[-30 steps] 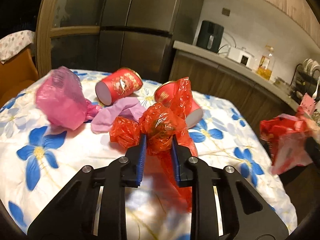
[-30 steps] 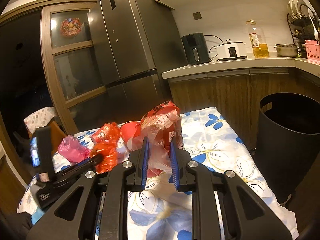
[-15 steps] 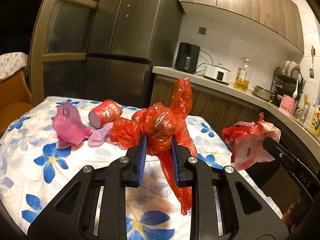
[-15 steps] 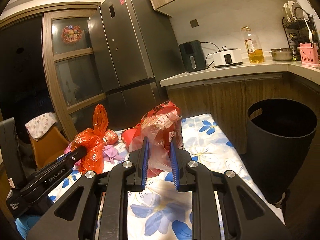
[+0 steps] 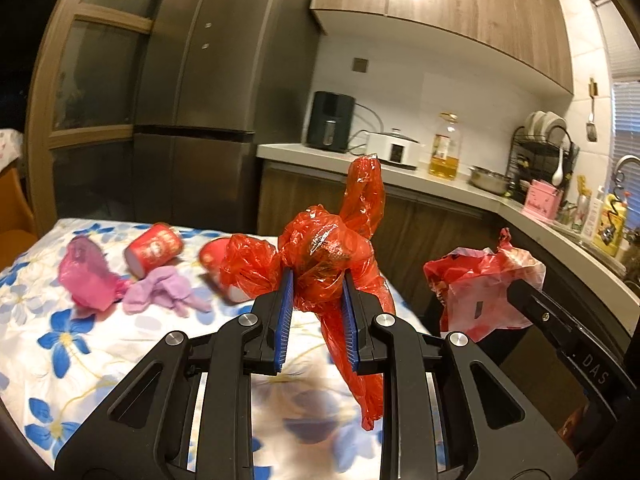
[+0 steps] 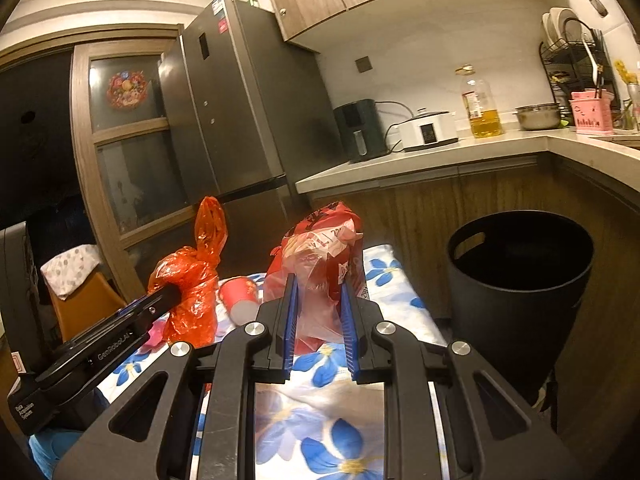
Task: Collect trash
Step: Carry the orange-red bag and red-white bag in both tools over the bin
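Observation:
My left gripper [image 5: 316,284] is shut on a crumpled orange-red plastic bag [image 5: 328,252], held above the flowered tablecloth [image 5: 60,340]; a tail of the bag hangs below the jaws. My right gripper [image 6: 318,292] is shut on a red and clear plastic bag [image 6: 320,256], also lifted off the table. In the right wrist view the orange-red bag [image 6: 188,280] shows at the left. In the left wrist view the red and clear bag [image 5: 480,280] shows at the right. A black trash bin [image 6: 520,280] stands open-topped right of the table.
On the table lie a pink bag [image 5: 88,276], a lilac glove [image 5: 164,292] and two red paper cups [image 5: 154,248], one [image 5: 212,260] partly behind the bag. A fridge [image 5: 216,100] and a counter [image 6: 440,156] with appliances stand behind. An orange chair [image 6: 80,304] is at the left.
Both grippers have risen and swung right with their bags, away from the trash on the table. The bin has come closer in the right wrist view.

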A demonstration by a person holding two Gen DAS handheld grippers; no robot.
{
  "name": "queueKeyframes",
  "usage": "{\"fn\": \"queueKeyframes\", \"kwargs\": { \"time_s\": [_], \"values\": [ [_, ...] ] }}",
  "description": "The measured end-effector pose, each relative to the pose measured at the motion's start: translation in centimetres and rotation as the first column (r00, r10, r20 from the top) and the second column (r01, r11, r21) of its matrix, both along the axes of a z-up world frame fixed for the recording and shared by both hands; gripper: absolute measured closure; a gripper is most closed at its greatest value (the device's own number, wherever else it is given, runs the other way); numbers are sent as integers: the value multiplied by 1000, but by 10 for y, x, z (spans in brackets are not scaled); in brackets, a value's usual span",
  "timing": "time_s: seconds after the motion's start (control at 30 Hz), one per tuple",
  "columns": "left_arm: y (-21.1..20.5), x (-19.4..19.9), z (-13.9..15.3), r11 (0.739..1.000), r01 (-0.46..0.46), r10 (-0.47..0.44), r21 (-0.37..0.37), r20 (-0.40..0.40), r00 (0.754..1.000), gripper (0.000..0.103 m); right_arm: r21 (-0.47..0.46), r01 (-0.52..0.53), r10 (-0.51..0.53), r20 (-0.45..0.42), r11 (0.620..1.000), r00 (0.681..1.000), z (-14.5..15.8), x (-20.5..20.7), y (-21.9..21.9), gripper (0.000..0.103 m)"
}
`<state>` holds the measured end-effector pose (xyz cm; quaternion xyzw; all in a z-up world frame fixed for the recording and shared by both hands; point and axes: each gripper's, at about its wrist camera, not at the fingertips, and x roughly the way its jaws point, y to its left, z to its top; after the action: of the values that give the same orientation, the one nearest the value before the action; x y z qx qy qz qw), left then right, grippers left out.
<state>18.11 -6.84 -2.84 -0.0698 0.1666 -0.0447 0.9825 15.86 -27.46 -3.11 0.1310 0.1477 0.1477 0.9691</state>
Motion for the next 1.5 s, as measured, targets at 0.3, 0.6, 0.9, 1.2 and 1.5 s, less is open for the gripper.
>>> {"fn": "queueKeyframes", "kwargs": {
  "time_s": [0.3,0.6,0.9,1.2,1.5],
  "values": [
    [-48,16,5,995,99,-100,6,10,995,82,-1,76,-76,8,997,997,3,-1,-37,82],
    [-93,38,13,983,185,-185,9,11,983,82,-29,190,-190,-2,981,982,9,13,-71,82],
    [-139,63,25,967,254,-255,29,30,966,81,-75,298,-296,37,952,955,21,27,-102,82],
    [-171,82,29,951,306,-307,42,37,951,81,-93,353,-350,51,931,935,23,42,-124,82],
    [-197,99,26,937,344,-347,63,43,937,81,-93,383,-379,52,919,924,17,54,-139,82]
  ]
}}
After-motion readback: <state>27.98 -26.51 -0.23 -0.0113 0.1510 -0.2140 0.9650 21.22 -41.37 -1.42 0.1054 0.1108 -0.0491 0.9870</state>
